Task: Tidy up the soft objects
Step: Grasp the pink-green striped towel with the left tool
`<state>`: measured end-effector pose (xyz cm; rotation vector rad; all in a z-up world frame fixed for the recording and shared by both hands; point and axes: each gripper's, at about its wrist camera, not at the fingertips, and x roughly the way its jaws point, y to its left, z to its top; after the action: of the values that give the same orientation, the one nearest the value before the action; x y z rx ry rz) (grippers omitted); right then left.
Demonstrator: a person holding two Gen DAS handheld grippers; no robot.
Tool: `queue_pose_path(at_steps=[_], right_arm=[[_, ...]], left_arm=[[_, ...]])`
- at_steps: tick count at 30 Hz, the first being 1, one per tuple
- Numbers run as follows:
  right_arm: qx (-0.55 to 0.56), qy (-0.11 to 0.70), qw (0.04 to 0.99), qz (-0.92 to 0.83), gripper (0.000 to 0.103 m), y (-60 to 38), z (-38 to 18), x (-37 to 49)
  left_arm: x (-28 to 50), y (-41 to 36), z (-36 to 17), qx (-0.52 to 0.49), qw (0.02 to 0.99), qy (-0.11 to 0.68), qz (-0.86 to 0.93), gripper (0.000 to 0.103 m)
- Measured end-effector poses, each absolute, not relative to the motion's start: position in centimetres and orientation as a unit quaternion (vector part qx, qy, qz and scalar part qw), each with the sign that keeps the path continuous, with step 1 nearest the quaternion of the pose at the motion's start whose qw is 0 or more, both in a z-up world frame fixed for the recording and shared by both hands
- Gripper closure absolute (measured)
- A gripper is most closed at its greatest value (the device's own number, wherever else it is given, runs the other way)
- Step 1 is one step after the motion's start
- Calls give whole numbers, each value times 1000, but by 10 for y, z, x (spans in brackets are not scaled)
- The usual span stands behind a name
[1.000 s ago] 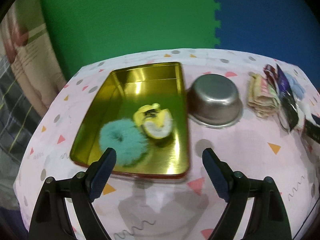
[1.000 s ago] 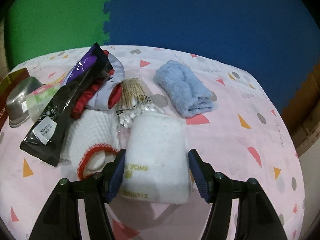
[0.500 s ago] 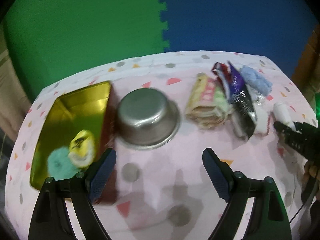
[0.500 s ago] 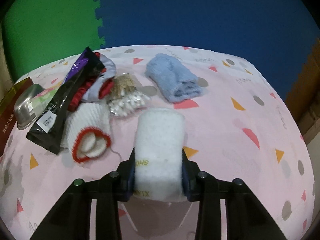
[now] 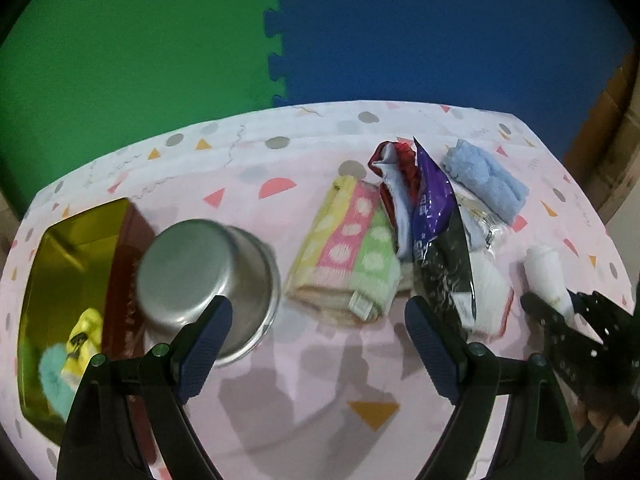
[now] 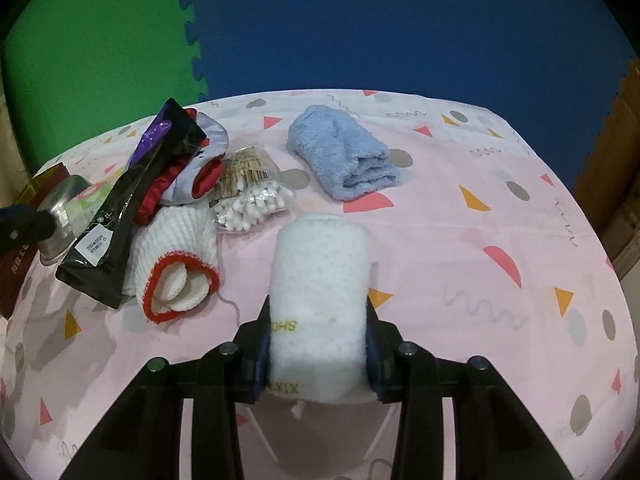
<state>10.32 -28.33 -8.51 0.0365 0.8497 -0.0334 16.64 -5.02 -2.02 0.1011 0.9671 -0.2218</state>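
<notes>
While the right gripper point(image 6: 318, 354) clamps the white roll point(image 6: 320, 304), entries run as follows.

Step in hand: lifting the white roll off the desk point(image 6: 460, 240) toward the gold tray point(image 5: 64, 264), as judged from the soft items already in it.
Right jaws: pressed on both sides of the roll's near end, easing slightly apart; the roll dents between them.
Left jaws: wide apart, nothing between them; left gripper point(image 5: 318, 344) hangs over the desk's near edge, between the steel bowl point(image 5: 208, 280) and the black packet point(image 5: 440, 248).
Roll, location: near edge of the desk, toward the right, apart from the pile.
Handling advice: keep the squeeze firm but short of crushing; lift straight up before crossing, clearing the red-trimmed cloth point(image 6: 176, 256) and the cotton swabs point(image 6: 252, 200).
Tray, location: left edge of the desk, just beside the upturned bowl; yellow toy point(image 5: 84, 340) and teal puff point(image 5: 56, 372) inside.
Route caution: left gripper stands in the path; likely needs to give way.
Change, right: jaws earlier stood open either side of the roll; now clamped.
Change, left: view earlier centred on the tray; now swung toward the pile, striped towel point(image 5: 352, 256) ahead.
</notes>
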Motion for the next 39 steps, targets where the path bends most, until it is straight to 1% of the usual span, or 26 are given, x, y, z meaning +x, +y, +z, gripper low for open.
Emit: queue_pose_path(at_steps=[5,8,9,10,12,15,16,22,39], right_arm=[[24,412,911,-13,63,-285,-85,103],[26,412,911,-12,63,-285,-86,104],[26,412,911,-12,63,-285,-86,104],[26,412,911,-12,63,-284,-86,104],[26,412,911,-12,63,-284,-86,104],[27,412,911,-12,63,-284,-86,104],[26,412,911,-12,63,-284,-86,104],[27,412,911,-12,62,-283,-86,104],[27,412,911,-12,62,-283,-85,103]], left_arm=[[186,-57,-30,52,870,478,-111,18],[197,-60,-38,57,865,486,-111,24],[200,-61,-42,55,860,495,-111,33],[202,-61,-44,52,857,500,-114,45],[203,-60,-49,36,848,512,-129,58],[196,-61,-45,33,852,503,-139,79],[193,-61,-44,34,853,502,-139,81],[169,-54,-33,33,856,496,-140,85],[130,-19,16,1,871,471,-140,86]])
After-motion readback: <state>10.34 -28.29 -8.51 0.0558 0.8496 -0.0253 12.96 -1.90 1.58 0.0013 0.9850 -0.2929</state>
